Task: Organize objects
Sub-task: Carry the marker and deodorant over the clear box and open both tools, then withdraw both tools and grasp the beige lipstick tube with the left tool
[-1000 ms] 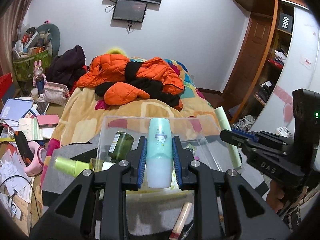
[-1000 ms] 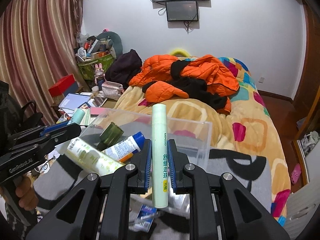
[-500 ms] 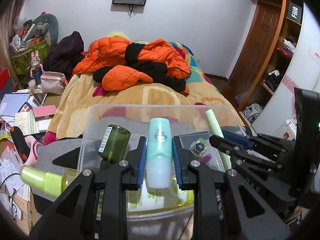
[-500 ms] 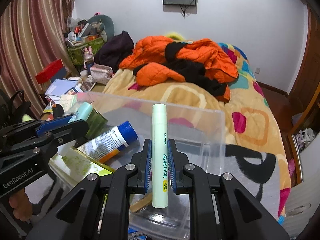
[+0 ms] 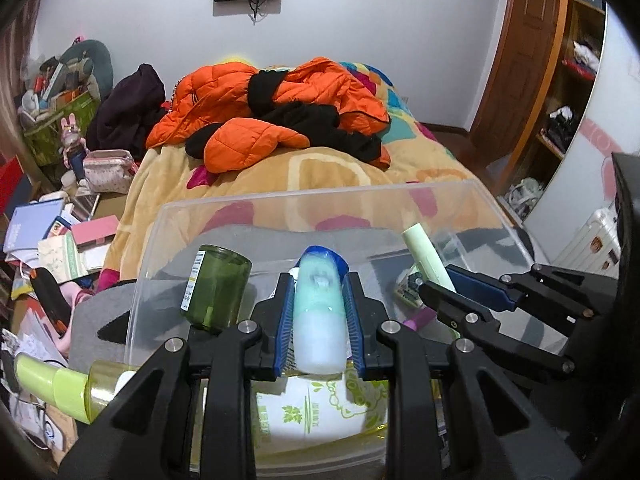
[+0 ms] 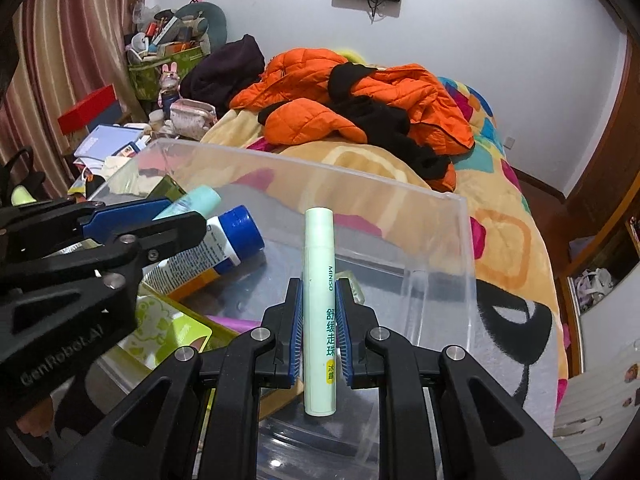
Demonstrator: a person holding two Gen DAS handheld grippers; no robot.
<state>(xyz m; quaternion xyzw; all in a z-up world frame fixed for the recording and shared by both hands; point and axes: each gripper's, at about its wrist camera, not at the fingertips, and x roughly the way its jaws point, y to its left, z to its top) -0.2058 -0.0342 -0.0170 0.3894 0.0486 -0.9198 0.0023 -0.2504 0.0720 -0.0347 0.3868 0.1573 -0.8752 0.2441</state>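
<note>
My left gripper (image 5: 319, 300) is shut on a mint-green bottle (image 5: 319, 320) and holds it over the clear plastic bin (image 5: 320, 196). My right gripper (image 6: 318, 316) is shut on a pale green MINISO tube (image 6: 319, 300), also over the bin (image 6: 440, 216). Each gripper shows in the other's view: the right one (image 5: 452, 292) with its tube (image 5: 426, 258), the left one (image 6: 160, 220) with its bottle (image 6: 192, 202). Inside the bin lie a dark green jar (image 5: 216, 288), a blue-capped tube (image 6: 212, 252) and a yellow-green packet (image 6: 168, 328).
The bin rests on a grey mat at the foot of a bed with orange jackets (image 5: 256, 112). A yellow-green bottle (image 5: 52, 384) lies outside the bin at the left. Books and clutter (image 5: 56, 236) crowd the floor to the left. A wardrobe (image 5: 560, 80) stands at the right.
Both grippers have moved forward and down over the bin, each keeping its hold. The bin fills more of both views and the left bottle tilts further forward.
</note>
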